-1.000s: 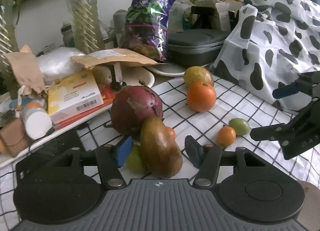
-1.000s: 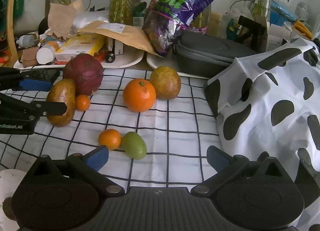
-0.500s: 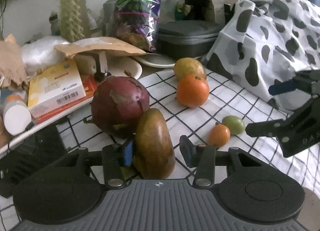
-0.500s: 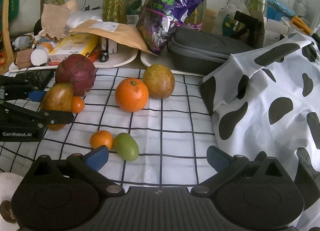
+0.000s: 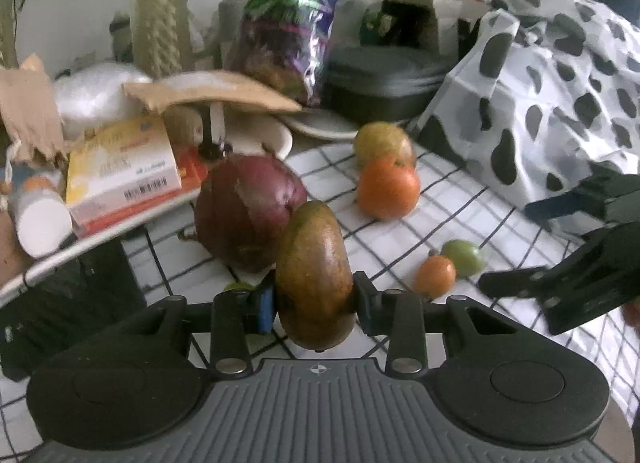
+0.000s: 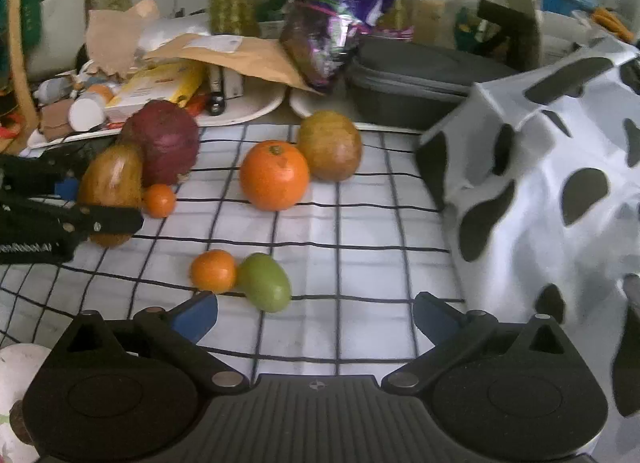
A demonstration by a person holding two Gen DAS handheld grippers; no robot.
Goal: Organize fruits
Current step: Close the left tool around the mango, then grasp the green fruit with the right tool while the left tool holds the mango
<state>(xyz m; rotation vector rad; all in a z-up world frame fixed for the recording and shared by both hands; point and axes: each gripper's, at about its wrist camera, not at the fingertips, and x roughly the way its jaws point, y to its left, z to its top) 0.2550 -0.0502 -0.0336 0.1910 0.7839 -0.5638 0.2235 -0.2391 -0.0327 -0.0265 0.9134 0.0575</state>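
My left gripper (image 5: pixel 314 303) is shut on a brown-green mango (image 5: pixel 314 271), seen too in the right wrist view (image 6: pixel 110 183). Behind it sits a dark red dragon fruit (image 5: pixel 248 211). A large orange (image 6: pixel 274 175) and a brownish round fruit (image 6: pixel 330 151) lie mid-cloth. A small orange (image 6: pixel 213 271) touches a green fruit (image 6: pixel 265 282) just ahead of my right gripper (image 6: pixel 316 313), which is open and empty. Another small orange (image 6: pixel 159 201) lies beside the mango.
A checked cloth (image 6: pixel 360 231) covers the table. A cow-print fabric (image 6: pixel 552 183) rises at right. Behind stand a cluttered white tray (image 6: pixel 248 113), a dark case (image 6: pixel 416 79), a purple bag (image 6: pixel 340 7) and vases.
My left gripper closed in on the mango and has taken hold of it, and the mango now stands higher against the dragon fruit. My right gripper drew slightly nearer the small orange and green fruit.
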